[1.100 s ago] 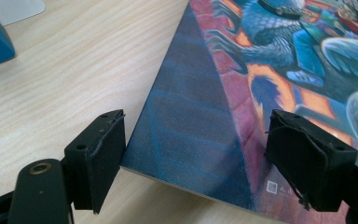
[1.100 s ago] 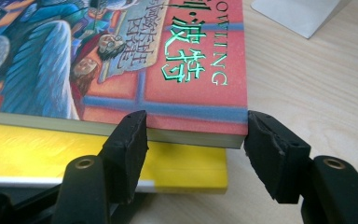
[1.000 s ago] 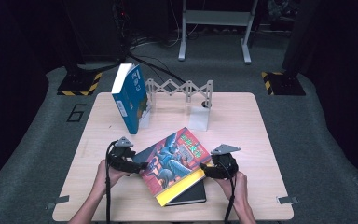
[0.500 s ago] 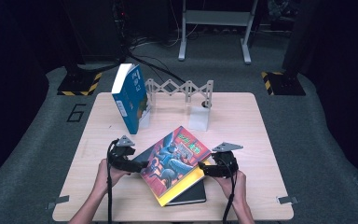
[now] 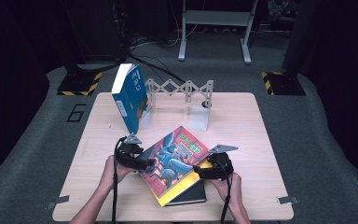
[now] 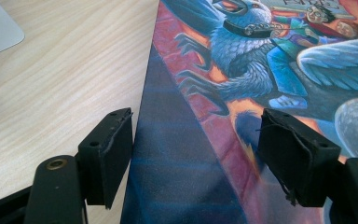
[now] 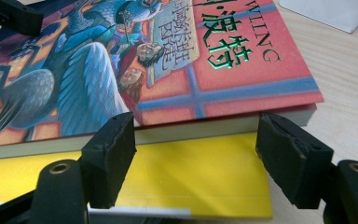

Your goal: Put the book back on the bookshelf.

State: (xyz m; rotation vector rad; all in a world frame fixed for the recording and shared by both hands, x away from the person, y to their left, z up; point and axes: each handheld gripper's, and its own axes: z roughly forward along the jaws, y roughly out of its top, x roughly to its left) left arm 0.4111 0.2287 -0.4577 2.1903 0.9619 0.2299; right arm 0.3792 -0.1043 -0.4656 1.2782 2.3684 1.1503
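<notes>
Item: picture book (image 5: 175, 161), top of stack. Left claw (image 5: 150, 163) at nine o'clock, just narrowing; right claw (image 5: 199, 171) at three, widening; neither grips. I square both on the edges first.

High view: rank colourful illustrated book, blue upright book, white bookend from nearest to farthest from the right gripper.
Measured from the right gripper:
1. Colourful illustrated book, right at its jaws, near edge of the table.
2. White bookend, straight behind, mid-table.
3. Blue upright book, far back left, leaning by the zigzag rack.
</notes>
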